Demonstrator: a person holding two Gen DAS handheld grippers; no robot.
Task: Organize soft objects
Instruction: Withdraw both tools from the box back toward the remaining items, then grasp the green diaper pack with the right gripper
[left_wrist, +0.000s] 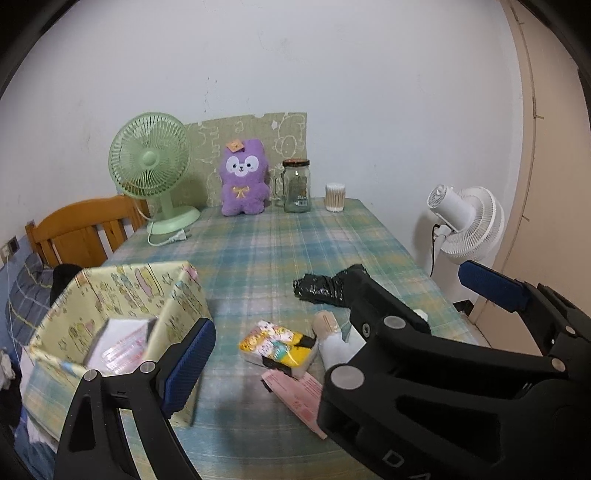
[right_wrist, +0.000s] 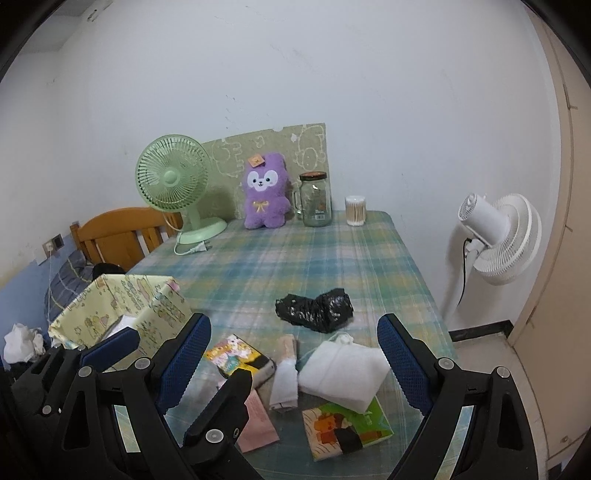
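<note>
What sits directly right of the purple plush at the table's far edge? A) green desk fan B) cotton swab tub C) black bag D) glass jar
D: the glass jar stands right beside the purple plush; the cotton swab tub is farther right.

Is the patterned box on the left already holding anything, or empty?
Not empty. The patterned box is open-topped, and white and pink packets lie inside it. How full it is cannot be told.

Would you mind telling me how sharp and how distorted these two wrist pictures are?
Left wrist view: door frame bows from fisheye, dark corners, purple plush sharp, close yellow tissue pack slightly soft. Right wrist view: same bowing, even lighting, white fan crisp.
</note>
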